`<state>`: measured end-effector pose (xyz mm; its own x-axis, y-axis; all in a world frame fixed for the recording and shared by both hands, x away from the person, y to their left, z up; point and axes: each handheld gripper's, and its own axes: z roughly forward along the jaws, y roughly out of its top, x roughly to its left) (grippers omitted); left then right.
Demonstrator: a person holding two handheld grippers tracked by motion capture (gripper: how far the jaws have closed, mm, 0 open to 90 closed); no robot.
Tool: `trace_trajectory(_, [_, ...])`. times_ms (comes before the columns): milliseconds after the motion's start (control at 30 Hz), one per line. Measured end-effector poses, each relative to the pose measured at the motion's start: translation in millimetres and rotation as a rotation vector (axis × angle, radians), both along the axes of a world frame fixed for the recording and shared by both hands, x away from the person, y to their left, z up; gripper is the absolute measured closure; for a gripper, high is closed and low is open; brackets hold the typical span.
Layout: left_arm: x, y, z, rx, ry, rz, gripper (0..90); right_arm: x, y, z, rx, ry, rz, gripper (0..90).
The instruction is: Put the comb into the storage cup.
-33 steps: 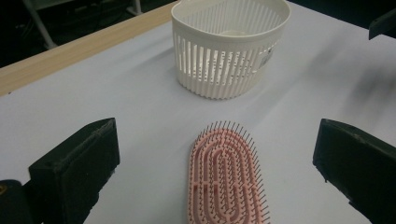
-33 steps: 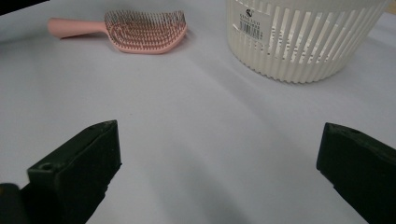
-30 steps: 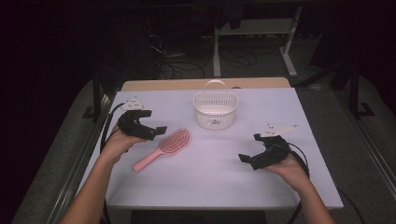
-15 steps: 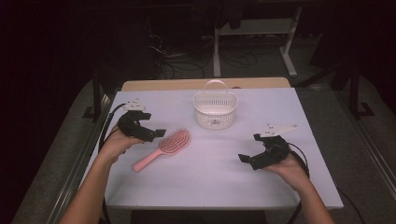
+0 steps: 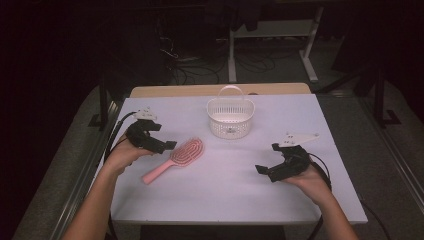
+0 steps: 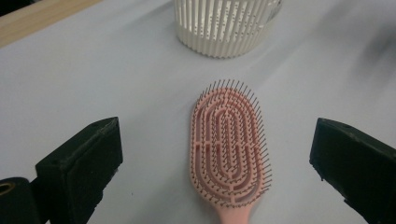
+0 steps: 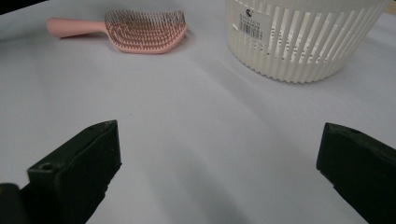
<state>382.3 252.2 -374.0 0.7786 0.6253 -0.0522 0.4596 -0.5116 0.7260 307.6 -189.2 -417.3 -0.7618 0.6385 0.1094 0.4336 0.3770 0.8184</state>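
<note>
A pink hairbrush (image 5: 176, 158) lies bristles-up on the white table, left of centre, handle toward the front left. In the left gripper view the hairbrush (image 6: 229, 144) lies between and just beyond my wide-apart jaws. My left gripper (image 5: 167, 146) is open, hovering right at the brush head's left side. A white slatted basket (image 5: 230, 117) with a handle stands at the back centre. My right gripper (image 5: 265, 170) is open over bare table at the right. In the right gripper view the hairbrush (image 7: 140, 26) and basket (image 7: 303, 35) lie far ahead.
The white table (image 5: 230, 200) has a wooden strip along its far edge. Black cables trail from both grippers off the table sides. Dark floor, cables and a desk frame lie beyond the table.
My left gripper has edged slightly rightward toward the brush head. The right gripper, brush and basket have stayed put.
</note>
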Motion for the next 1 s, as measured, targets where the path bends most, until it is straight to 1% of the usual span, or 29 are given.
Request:
trace_trajectory(267, [0.5,-0.5,-3.3,0.038,0.044,-0.002,2.4,0.3,-0.2,-0.2,0.0,0.002,-0.001,0.0])
trace_trajectory(433, [1.1,-1.1,-6.6,0.077,0.071,-0.006,2.5,0.5,-0.3,-0.3,-0.001,0.002,-0.001,0.0])
trace_trajectory(600, [0.9,-1.6,-9.5,0.098,0.083,-0.005,3.8,0.3,-0.6,-0.2,0.0,0.005,-0.003,0.0])
trace_trajectory(867, [0.5,-3.2,-14.7,0.144,0.118,-0.017,4.2,0.2,-0.7,-0.1,-0.001,0.005,-0.003,0.0])
trace_trajectory(1000, [0.5,-4.2,-17.5,0.16,0.133,-0.017,4.3,0.1,-0.8,0.0,0.0,0.005,-0.003,0.0])
